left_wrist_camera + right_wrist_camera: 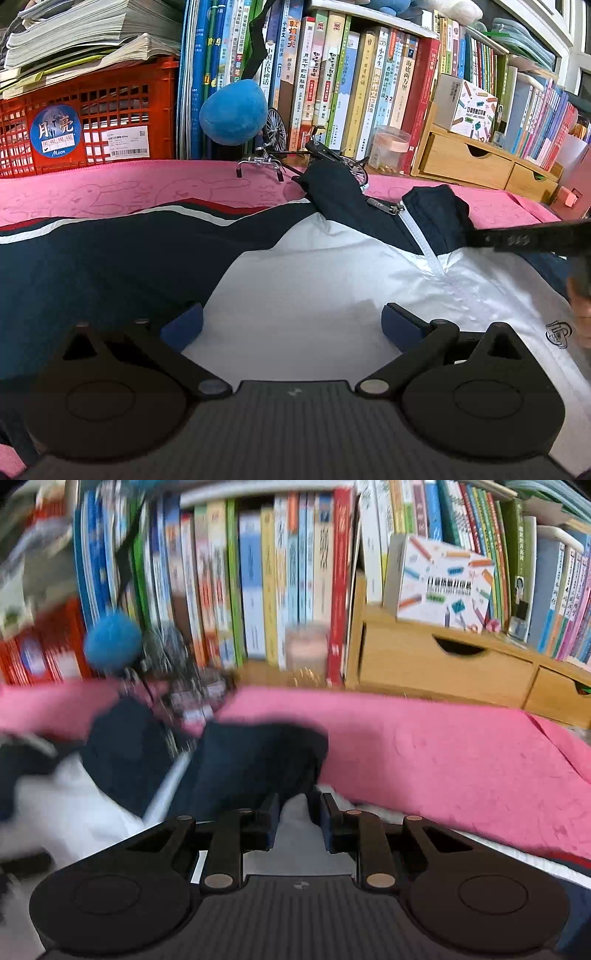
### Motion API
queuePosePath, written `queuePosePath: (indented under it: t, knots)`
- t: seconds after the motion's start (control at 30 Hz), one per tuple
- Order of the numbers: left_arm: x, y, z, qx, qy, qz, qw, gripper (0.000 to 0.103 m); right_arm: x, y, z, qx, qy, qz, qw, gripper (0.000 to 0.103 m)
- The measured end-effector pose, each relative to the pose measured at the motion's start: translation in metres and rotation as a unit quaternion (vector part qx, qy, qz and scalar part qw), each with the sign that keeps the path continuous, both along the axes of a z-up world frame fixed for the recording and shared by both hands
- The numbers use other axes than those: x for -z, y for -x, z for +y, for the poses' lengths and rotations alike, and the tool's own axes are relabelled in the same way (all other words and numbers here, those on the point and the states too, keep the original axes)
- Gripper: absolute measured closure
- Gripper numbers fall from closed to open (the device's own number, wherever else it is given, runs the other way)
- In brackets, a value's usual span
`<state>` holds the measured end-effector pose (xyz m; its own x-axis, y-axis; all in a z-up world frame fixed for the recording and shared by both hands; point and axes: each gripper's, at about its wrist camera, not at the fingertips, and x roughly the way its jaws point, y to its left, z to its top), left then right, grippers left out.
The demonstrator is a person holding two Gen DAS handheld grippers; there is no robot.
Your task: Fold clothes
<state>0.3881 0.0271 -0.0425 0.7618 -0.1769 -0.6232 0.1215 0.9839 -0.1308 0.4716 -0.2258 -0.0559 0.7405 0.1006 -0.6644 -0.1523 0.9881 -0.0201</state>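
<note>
Navy-and-white jacket (295, 266) mostly flat on pink cloth (110, 192), barely folded; left gripper (291, 325) spread, right gripper (297, 823) pinching white fabric.

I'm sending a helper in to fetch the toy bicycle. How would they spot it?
Look along the row of books behind the pink cloth. Below the blue plush ball, at the jacket collar, stands the toy bicycle: the only metal thing there, with spoked wheels and chrome handlebars.

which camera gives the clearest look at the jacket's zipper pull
The left wrist view: the zipper pull lies sharp at the jacket collar. In the right wrist view, motion blur leaves only the white zipper line; no pull is discernible.
</note>
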Motion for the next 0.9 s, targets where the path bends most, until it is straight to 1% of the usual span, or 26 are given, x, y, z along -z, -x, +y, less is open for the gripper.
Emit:
queuePosePath:
  t: [0.03,0.07,0.13,0.17,0.23,0.27,0.3,0.33,0.43,0.47,0.53,0.6,0.63,0.67,0.7,0.77,0.8,0.83,0.87,0.9]
  knots:
    - [0.000,0.000,0.000,0.000,0.000,0.000,1.0000,0.000,0.005,-0.003,0.000,0.003,0.005,0.000,1.000,0.077]
    - [0.000,0.000,0.000,0.000,0.000,0.000,1.0000,0.000,0.007,-0.012,-0.004,0.013,-0.004,-0.008,1.000,0.074]
    - [0.000,0.000,0.000,0.000,-0.001,0.000,1.0000,0.000,0.010,-0.027,-0.009,0.035,-0.021,-0.015,0.999,0.057]
    - [0.000,0.000,0.000,0.000,0.000,0.000,1.0000,0.000,0.010,-0.035,-0.011,0.048,-0.029,-0.016,0.998,0.039]
    - [0.000,0.000,0.000,0.000,0.000,0.000,1.0000,0.000,0.011,-0.049,-0.015,0.073,-0.043,-0.016,0.996,0.048]
    - [0.000,0.000,0.000,0.000,0.000,0.001,1.0000,0.000,0.010,-0.055,-0.016,0.084,-0.050,-0.017,0.995,0.059]
    - [0.000,0.000,-0.001,0.000,0.000,0.001,1.0000,0.000,0.005,-0.045,-0.011,0.071,-0.046,-0.028,0.996,0.060]
    - [0.000,0.000,-0.001,0.000,-0.001,0.001,1.0000,0.000,0.000,-0.034,-0.004,0.058,-0.042,-0.039,0.997,0.060]
    - [0.000,0.000,-0.001,0.001,-0.002,0.001,1.0000,0.000,-0.016,0.015,0.025,-0.029,0.012,-0.054,0.998,0.060]
    - [0.000,0.000,-0.001,0.001,-0.002,0.001,1.0000,0.000,-0.018,0.031,0.032,-0.058,0.017,-0.052,0.997,0.060]
    - [0.000,0.000,0.000,0.001,-0.001,0.001,1.0000,0.000,-0.016,0.066,0.039,-0.104,0.007,-0.039,0.994,0.060]
    - [0.000,0.000,0.000,0.002,0.000,0.001,1.0000,0.000,-0.011,0.093,0.037,-0.108,0.023,-0.029,0.993,0.056]
    - [0.000,0.000,0.001,0.003,0.000,0.001,1.0000,0.000,-0.007,0.102,0.030,-0.101,0.044,-0.029,0.994,0.055]
    - [0.000,0.000,0.002,0.004,0.001,0.001,1.0000,0.000,-0.005,0.110,0.014,-0.082,0.062,-0.041,0.994,0.049]
    - [0.000,0.000,0.002,0.004,0.001,0.001,1.0000,0.000,-0.003,0.119,-0.004,-0.061,0.081,-0.052,0.994,0.046]
    - [0.000,0.000,0.002,0.004,0.001,0.001,1.0000,0.000,0.003,0.126,-0.058,0.028,0.098,-0.045,0.994,0.045]
    - [0.000,0.000,0.002,0.005,0.001,0.001,1.0000,0.000,0.006,0.130,-0.089,0.077,0.101,-0.039,0.991,0.032]
    - [0.000,0.000,0.002,0.005,0.001,0.002,1.0000,0.000,0.008,0.133,-0.121,0.122,0.098,-0.034,0.987,0.032]
    - [0.000,0.000,0.002,0.005,0.001,0.002,1.0000,0.000,0.011,0.136,-0.153,0.169,0.097,-0.029,0.980,0.032]
    - [0.000,0.000,0.002,0.005,0.001,0.002,1.0000,0.000,0.013,0.139,-0.182,0.232,0.123,-0.021,0.965,0.033]
